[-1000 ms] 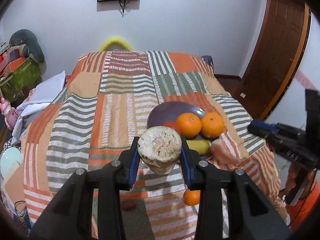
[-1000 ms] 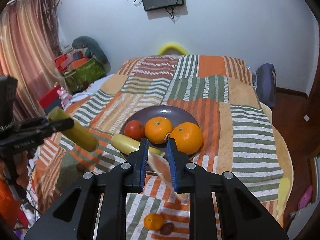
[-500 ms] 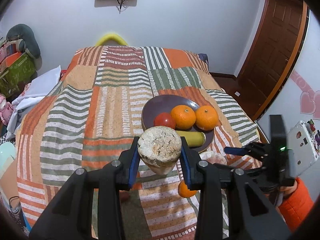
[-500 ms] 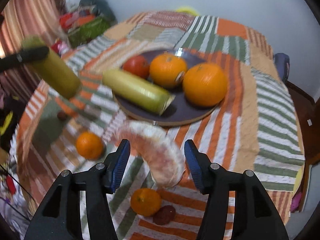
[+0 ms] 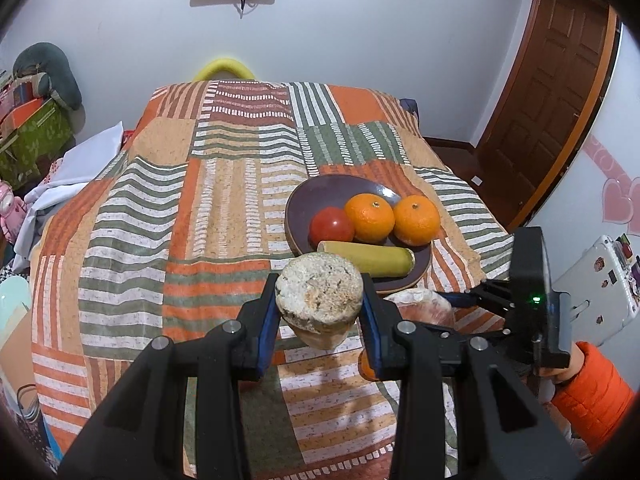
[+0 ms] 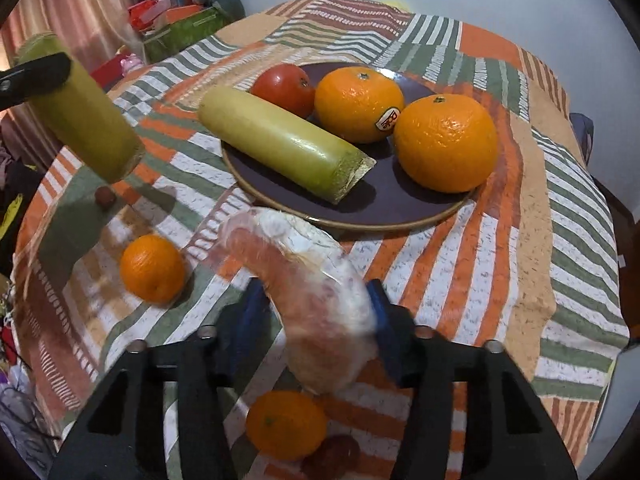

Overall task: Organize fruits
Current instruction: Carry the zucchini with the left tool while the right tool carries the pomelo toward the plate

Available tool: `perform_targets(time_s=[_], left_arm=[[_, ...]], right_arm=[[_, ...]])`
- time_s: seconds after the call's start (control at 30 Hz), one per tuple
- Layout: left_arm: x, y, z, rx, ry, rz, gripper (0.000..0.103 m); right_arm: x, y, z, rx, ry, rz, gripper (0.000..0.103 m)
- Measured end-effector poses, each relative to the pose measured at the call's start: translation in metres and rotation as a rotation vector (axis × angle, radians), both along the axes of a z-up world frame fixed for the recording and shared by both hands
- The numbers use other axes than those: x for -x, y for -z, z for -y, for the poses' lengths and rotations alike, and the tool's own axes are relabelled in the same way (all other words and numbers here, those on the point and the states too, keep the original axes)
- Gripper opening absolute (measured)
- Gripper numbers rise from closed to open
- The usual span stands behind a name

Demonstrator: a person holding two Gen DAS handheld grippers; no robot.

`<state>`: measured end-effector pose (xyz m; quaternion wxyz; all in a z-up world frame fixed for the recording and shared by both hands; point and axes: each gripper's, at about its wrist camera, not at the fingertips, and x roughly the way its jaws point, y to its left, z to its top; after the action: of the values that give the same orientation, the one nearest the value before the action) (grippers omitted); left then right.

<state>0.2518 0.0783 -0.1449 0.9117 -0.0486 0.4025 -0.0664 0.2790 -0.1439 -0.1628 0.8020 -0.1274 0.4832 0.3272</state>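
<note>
My left gripper (image 5: pixel 320 304) is shut on a pale green cut stalk piece (image 5: pixel 318 300), held above the bed; it also shows in the right wrist view as the stalk piece (image 6: pixel 84 120). My right gripper (image 6: pixel 320 308) is low over the bedspread, just in front of the dark plate (image 6: pixel 360 224). Its jaws are closing on a wrapped pink pomelo wedge (image 6: pixel 308 288), and both pads touch its sides. On the plate lie two oranges (image 6: pixel 358 98) (image 6: pixel 446 142), a tomato (image 6: pixel 286 86) and another stalk piece (image 6: pixel 280 140).
Two loose mandarins (image 6: pixel 152 268) (image 6: pixel 286 424) and two small dark red fruits (image 6: pixel 334 456) (image 6: pixel 105 196) lie on the striped bedspread (image 5: pixel 200 220). A wooden door (image 5: pixel 560 100) stands at the right. Boxes and cushions (image 5: pixel 32 120) are piled left of the bed.
My right gripper dropped towards the bedspread and let go of its thin grip on the wedge. The wedge turned broadside between the wider jaws. My left gripper kept still.
</note>
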Motion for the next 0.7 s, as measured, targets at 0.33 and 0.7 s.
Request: perform_targets(time_s=[0.33, 0.7], left_arm=[[0.008, -0.019, 0.009, -0.011, 0.0, 0.037, 0.037], [-0.001, -0.04, 0.023, -0.024, 0.006, 0.083, 0.037]], right_arm=[[0.012, -0.035, 0.026, -0.099, 0.05, 0.056, 0.021], [0.011, -0.075, 0.042, -0.162, 0.099, 0.164, 0.02]])
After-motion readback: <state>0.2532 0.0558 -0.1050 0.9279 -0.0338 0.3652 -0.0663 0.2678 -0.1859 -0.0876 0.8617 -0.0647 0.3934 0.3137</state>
